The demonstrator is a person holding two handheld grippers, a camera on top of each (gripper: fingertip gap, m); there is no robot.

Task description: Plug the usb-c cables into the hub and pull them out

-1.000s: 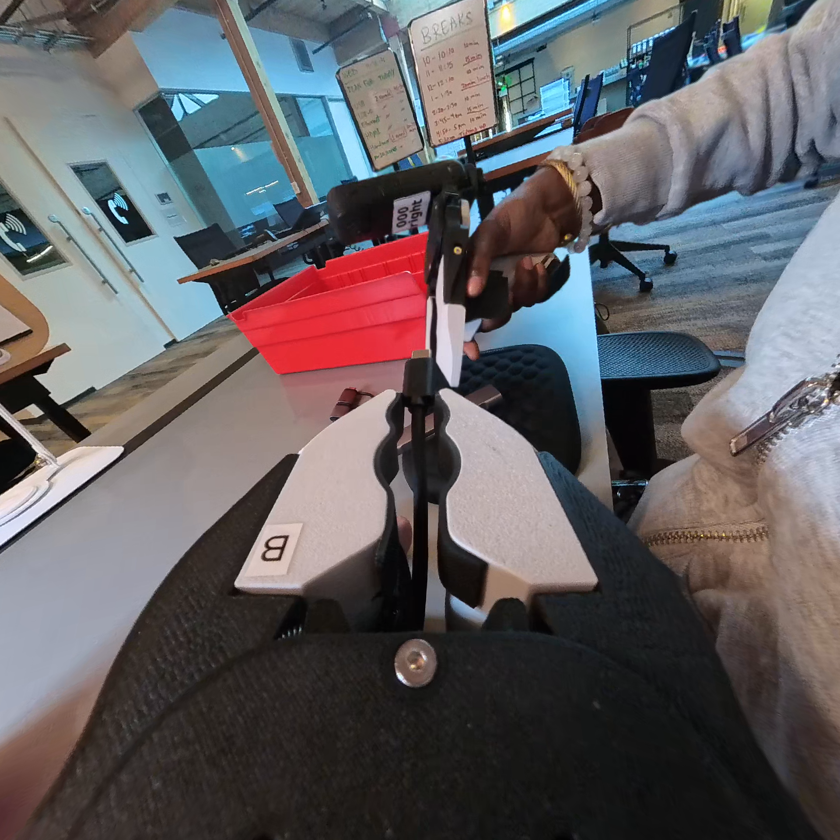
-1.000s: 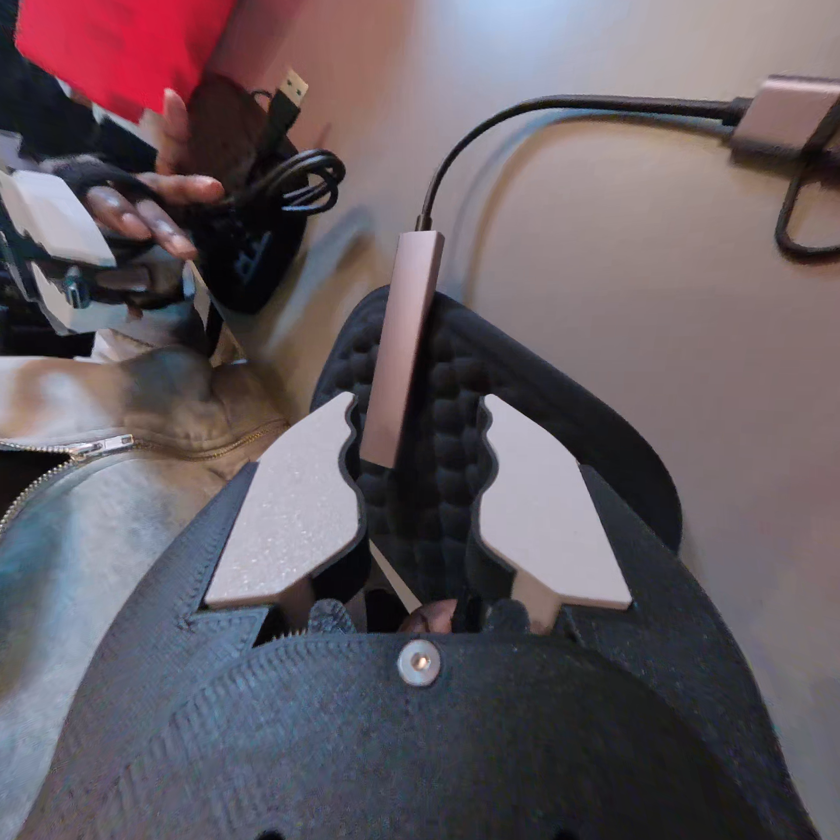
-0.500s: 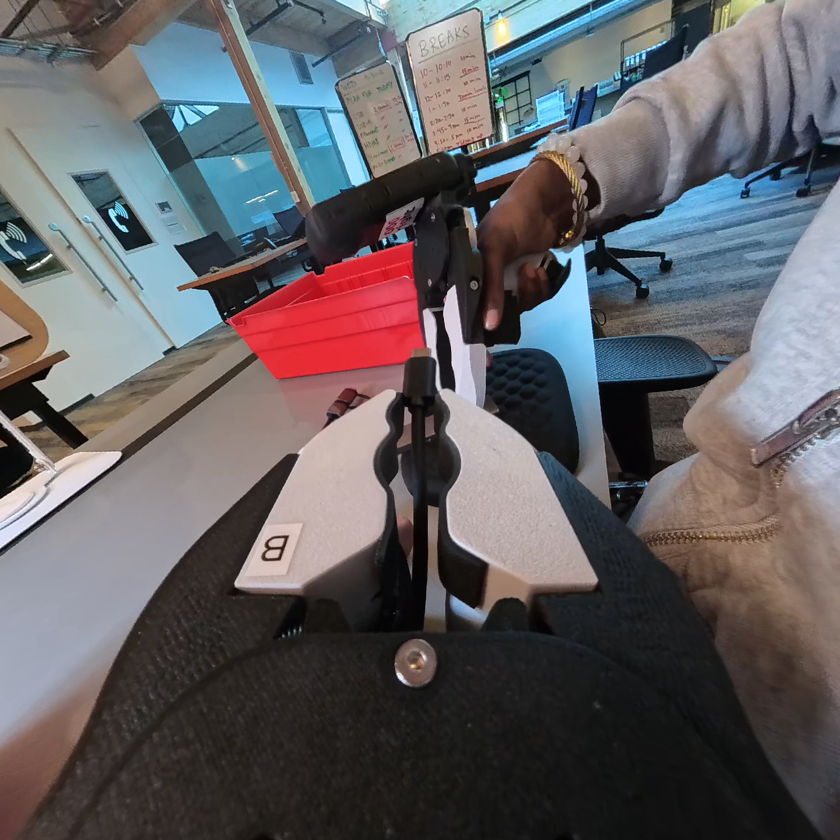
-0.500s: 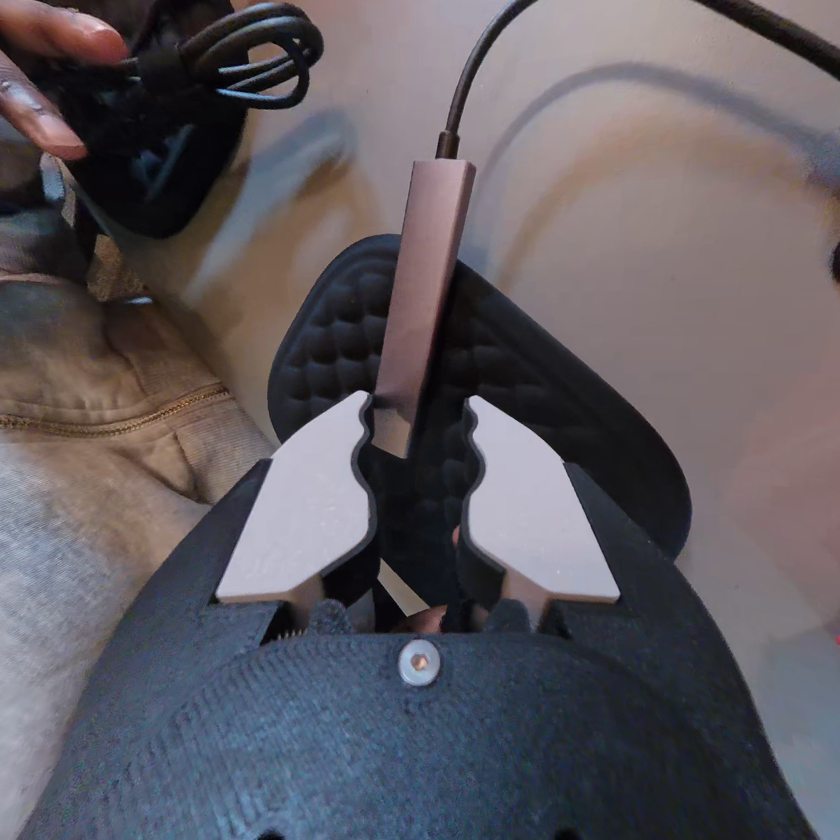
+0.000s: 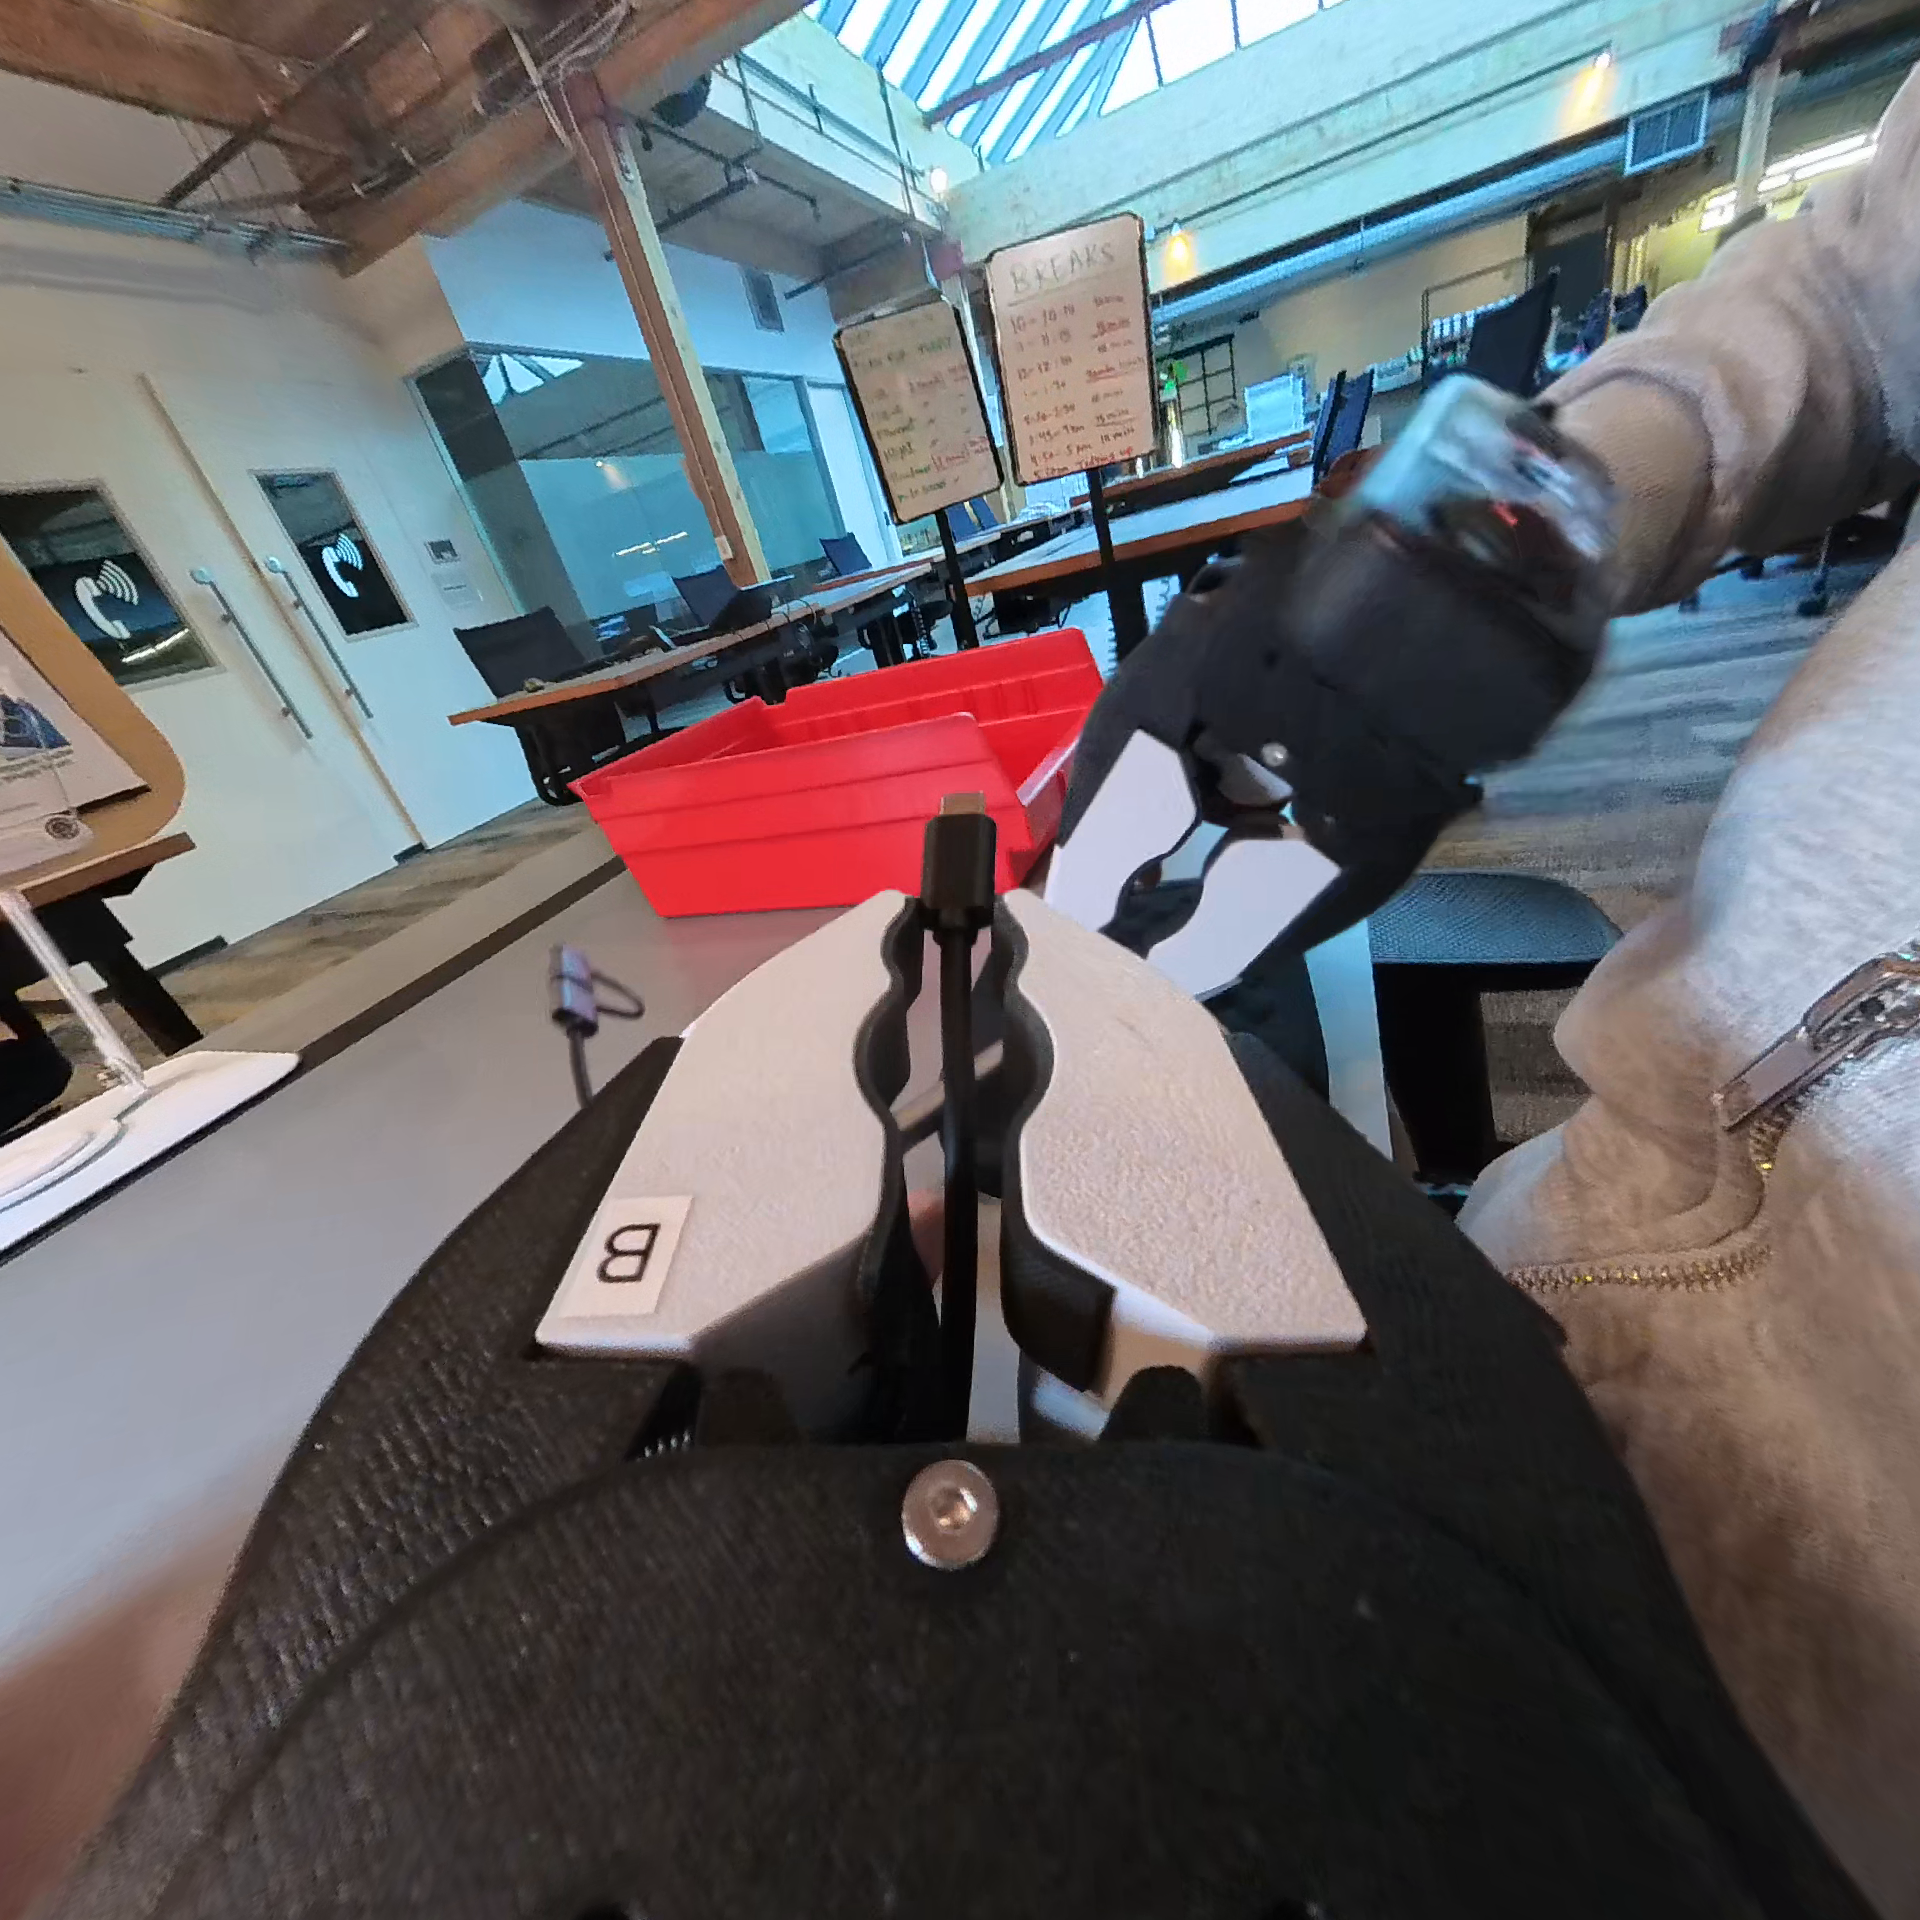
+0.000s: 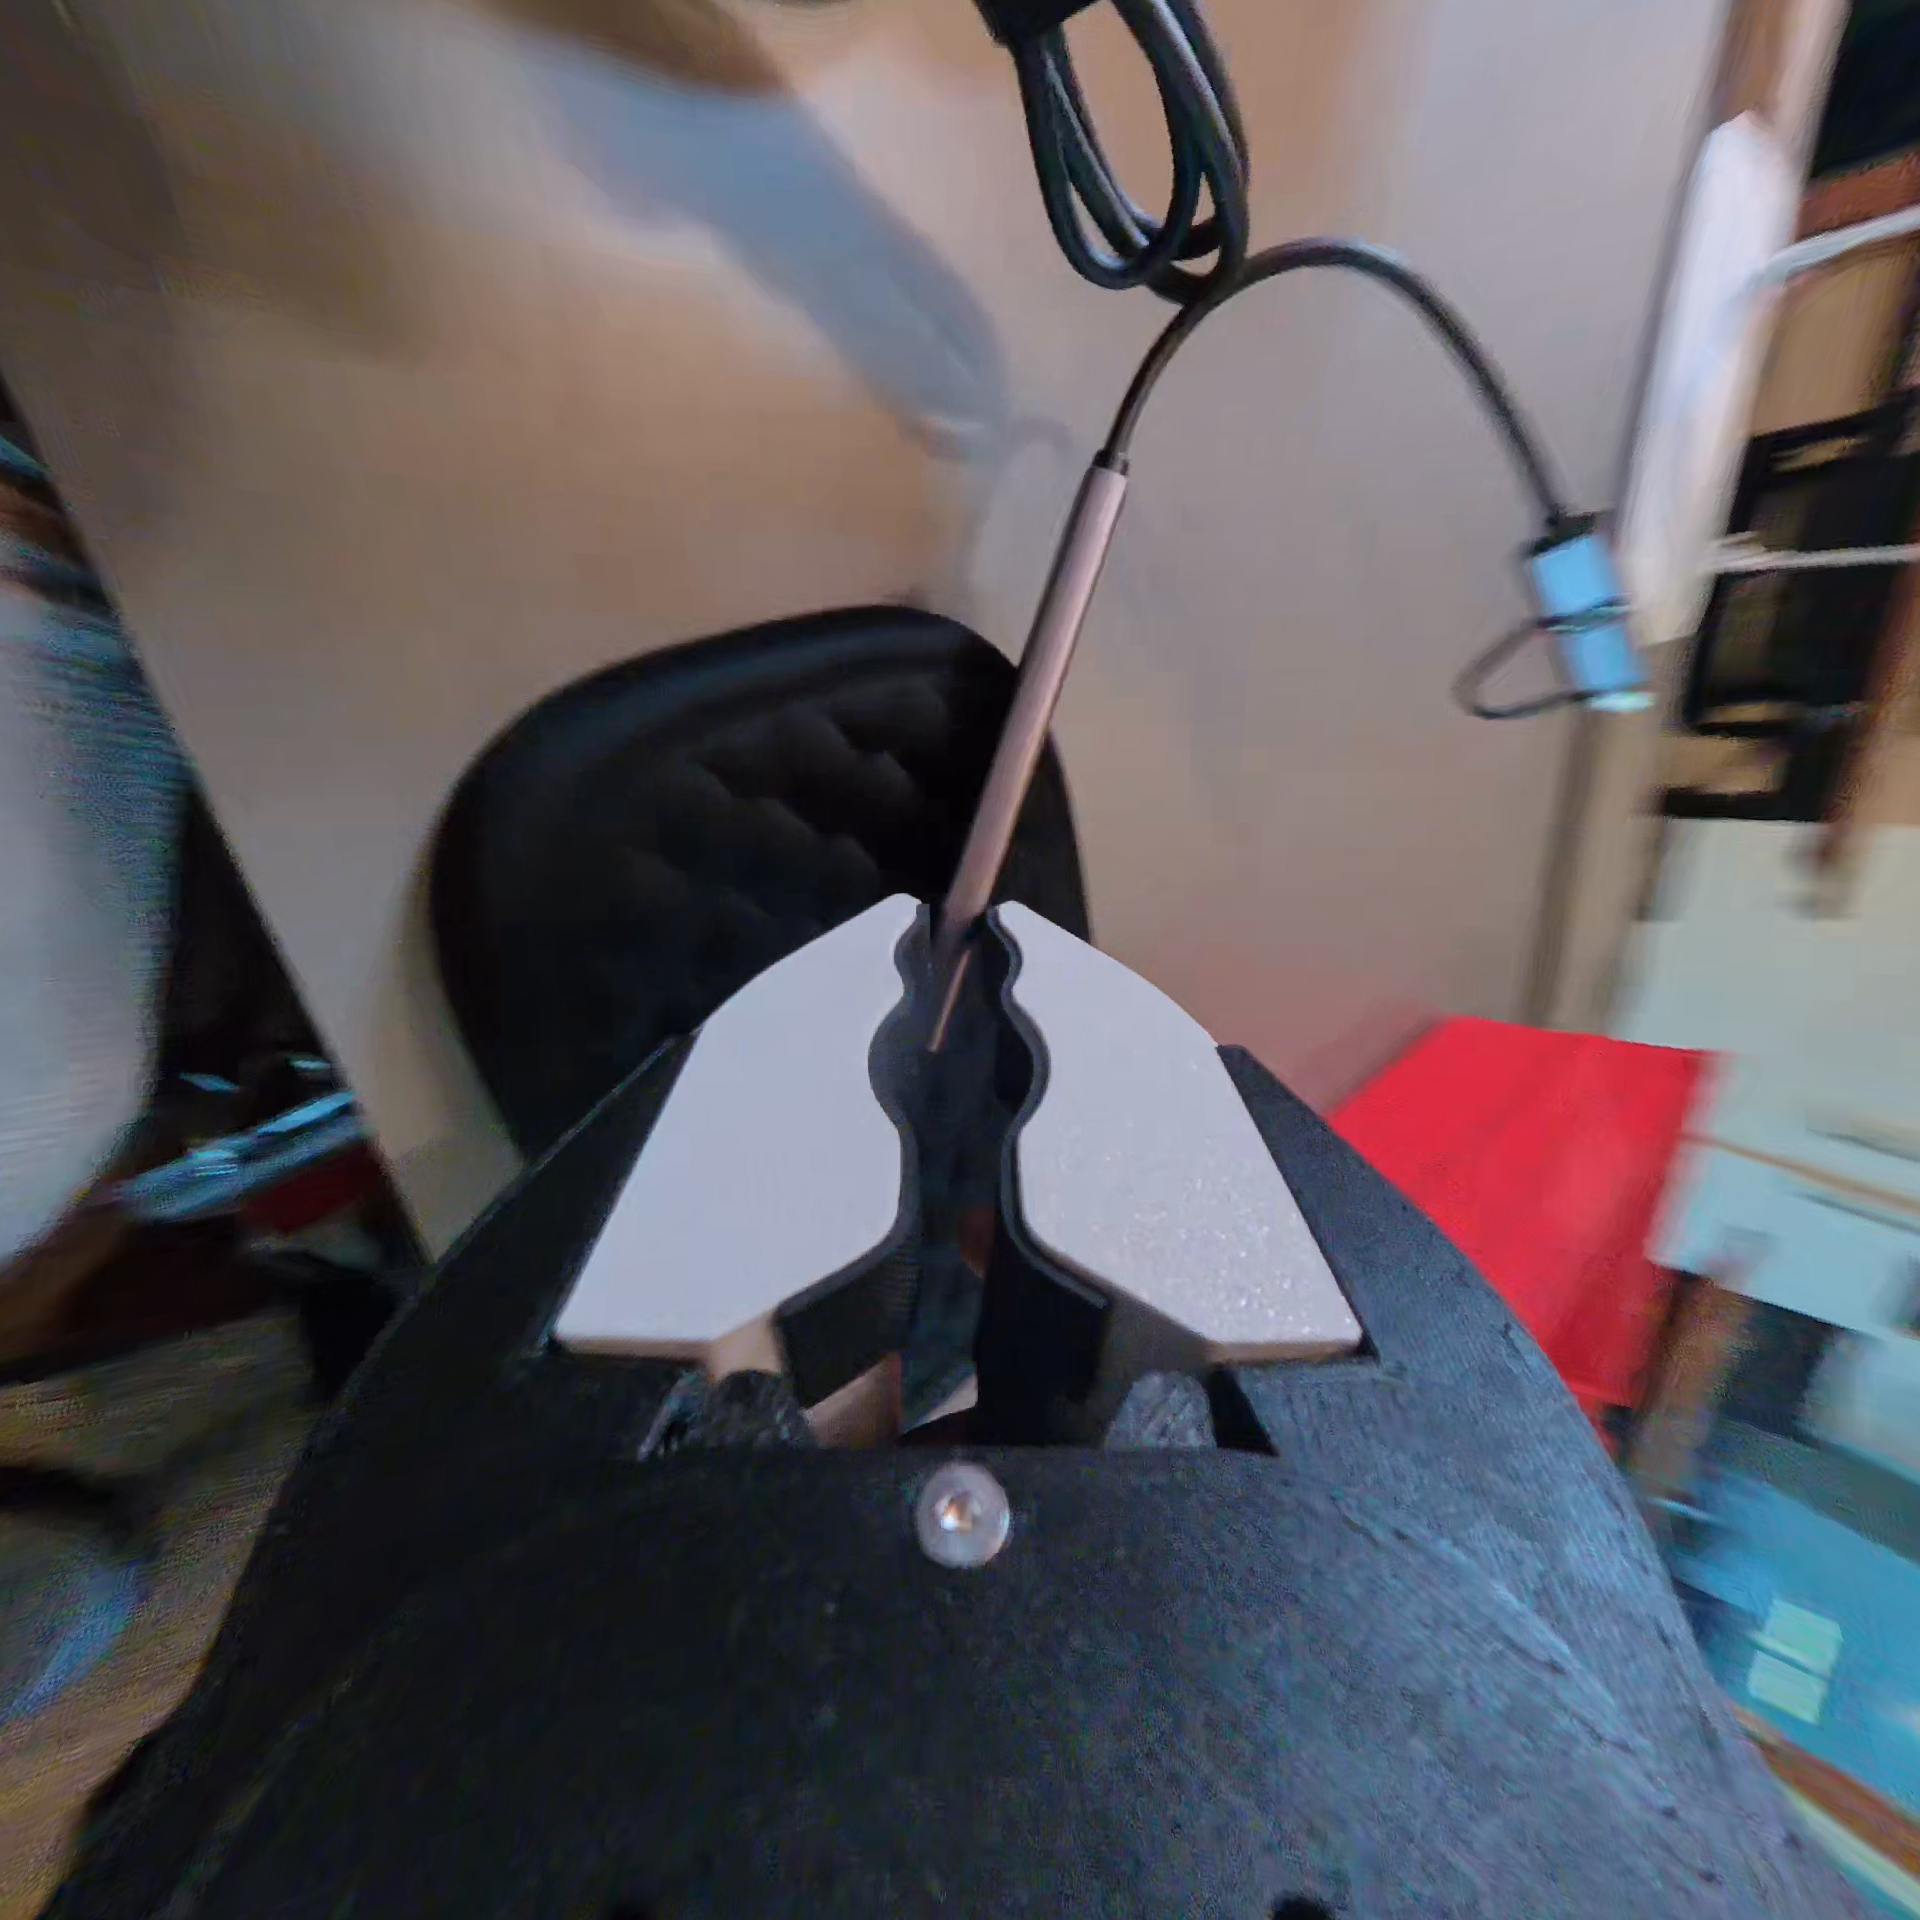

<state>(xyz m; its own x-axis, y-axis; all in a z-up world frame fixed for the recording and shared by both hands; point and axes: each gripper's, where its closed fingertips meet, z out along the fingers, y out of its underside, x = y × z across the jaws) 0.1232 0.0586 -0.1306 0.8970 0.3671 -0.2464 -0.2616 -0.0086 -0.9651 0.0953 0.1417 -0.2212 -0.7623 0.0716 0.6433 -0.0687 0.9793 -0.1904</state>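
Observation:
My left gripper [image 5: 958, 914] is shut on a black usb-c cable [image 5: 956, 1091]; its plug [image 5: 961, 847] sticks out past the fingertips, pointing up and away. My right gripper [image 6: 961, 920] is shut on one end of the slim brown hub [image 6: 1044, 686], which is lifted off the table and tilted. The hub's own black lead [image 6: 1340, 281] arcs to a grey adapter [image 6: 1584, 613]. The right gripper also shows in the left wrist view [image 5: 1174, 894], blurred, to the right of the plug. A coiled black cable [image 6: 1143, 156] hangs at the top of the right wrist view.
A red bin [image 5: 831, 790] stands on the grey table [image 5: 260, 1195] behind the grippers. A black padded pad [image 6: 748, 790] lies below the hub. A grey adapter [image 5: 574, 992] lies on the table at left. A person's grey zipped sweater [image 5: 1714, 1143] fills the right side. The gap from one gripper's tips to the other's is roughly 12 cm.
My right gripper has closed on the hub's end, lifted it off the pad and swung round. My left gripper still holds the cable and has tilted upward slightly.

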